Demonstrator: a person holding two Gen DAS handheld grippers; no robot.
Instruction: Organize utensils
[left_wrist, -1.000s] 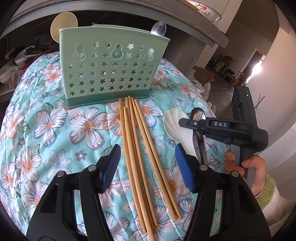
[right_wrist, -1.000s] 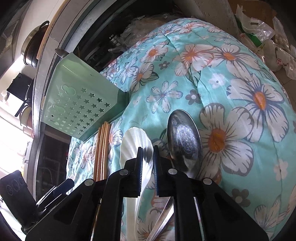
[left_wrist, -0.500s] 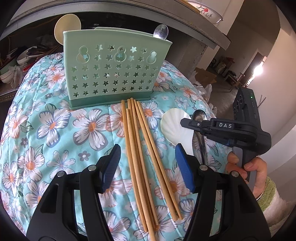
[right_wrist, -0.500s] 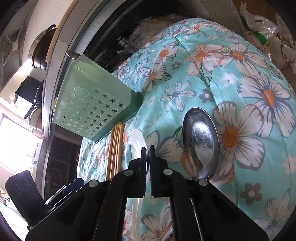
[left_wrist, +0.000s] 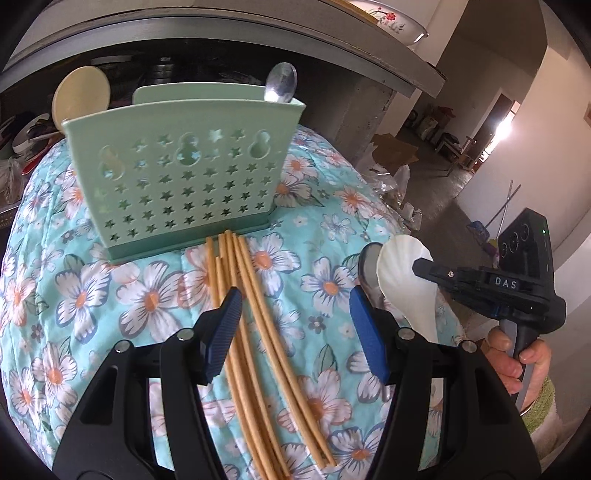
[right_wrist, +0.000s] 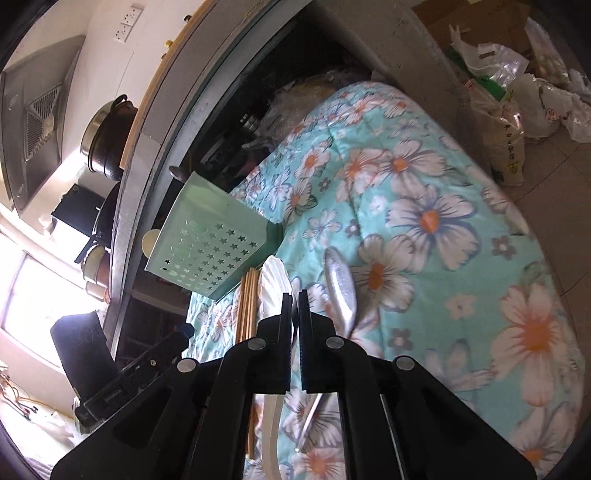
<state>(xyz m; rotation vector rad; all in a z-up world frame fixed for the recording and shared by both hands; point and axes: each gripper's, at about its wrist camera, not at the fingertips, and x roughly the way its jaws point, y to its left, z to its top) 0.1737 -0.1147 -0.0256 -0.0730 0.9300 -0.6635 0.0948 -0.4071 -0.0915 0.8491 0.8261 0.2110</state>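
Note:
A pale green utensil holder (left_wrist: 184, 177) with star holes stands on the floral cloth (left_wrist: 110, 295). A cream ladle (left_wrist: 81, 96) and a metal spoon (left_wrist: 280, 83) stick out of it. Several wooden chopsticks (left_wrist: 258, 332) lie in front of it, under my left gripper (left_wrist: 295, 328). Its jaws are closing, and the pads are clear of the chopsticks. My right gripper (right_wrist: 294, 306) is shut on a white ceramic spoon (right_wrist: 273, 280), seen raised off the cloth as the white spoon (left_wrist: 406, 284) in the left wrist view. Another metal spoon (right_wrist: 340, 288) lies on the cloth beside it.
A grey counter edge (left_wrist: 332, 33) overhangs behind the holder, with a dark pot (right_wrist: 107, 144) on top. Plastic bags (right_wrist: 517, 92) and boxes lie on the floor to the right. A person's hand (left_wrist: 517, 354) holds the right gripper's handle.
My right gripper shut on the white spoon and lifted it off the cloth, leaving the metal spoon there. My left gripper pulled back and up a little above the chopsticks.

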